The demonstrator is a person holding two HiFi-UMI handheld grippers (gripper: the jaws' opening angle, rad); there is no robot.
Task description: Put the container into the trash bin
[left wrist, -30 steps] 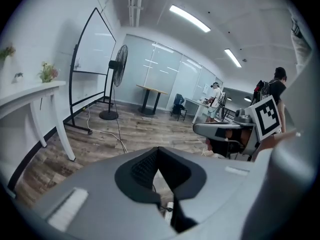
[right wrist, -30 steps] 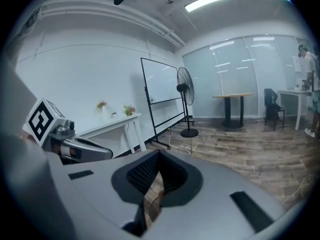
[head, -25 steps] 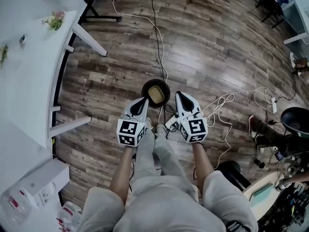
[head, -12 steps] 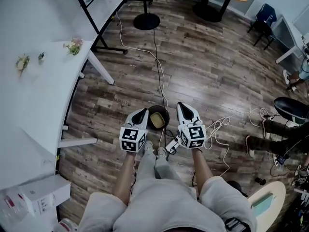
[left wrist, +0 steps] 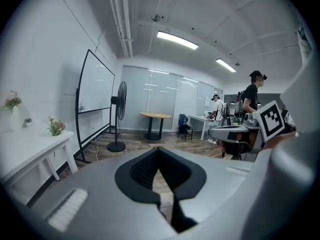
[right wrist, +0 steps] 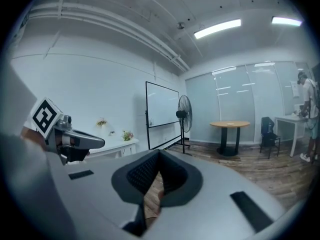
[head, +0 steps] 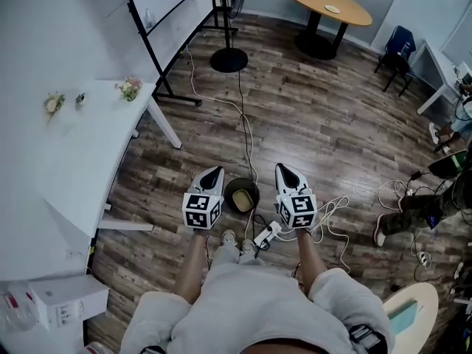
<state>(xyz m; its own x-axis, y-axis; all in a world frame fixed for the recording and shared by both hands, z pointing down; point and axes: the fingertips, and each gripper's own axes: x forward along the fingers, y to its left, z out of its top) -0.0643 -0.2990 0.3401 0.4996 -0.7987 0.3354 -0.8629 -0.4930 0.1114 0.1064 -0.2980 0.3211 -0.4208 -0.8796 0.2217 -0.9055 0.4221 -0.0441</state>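
In the head view a round black trash bin (head: pixel 253 192) stands on the wood floor right in front of the person's feet, and a pale yellowish container (head: pixel 240 198) lies inside it. My left gripper (head: pixel 212 170) is held just left of the bin and well above it, jaws shut and empty. My right gripper (head: pixel 284 167) is held just right of the bin, also shut with nothing in it. The left gripper view shows its jaws (left wrist: pixel 159 149) closed together and pointing across the room. In the right gripper view the jaws (right wrist: pixel 159 153) are likewise closed.
A white table (head: pixel 74 146) with small flower pots runs along the left. A whiteboard stand (head: pixel 158 65), a fan base (head: pixel 228 60) and a round wooden table (head: pixel 328 6) stand farther off. Cables (head: pixel 247 135) and a power strip (head: pixel 267 234) lie near the bin. A seated person's legs (head: pixel 409 206) are at the right.
Both grippers have risen away from the floor and the bin now looks smaller below them. The jaws stayed shut and the container stayed in the bin.
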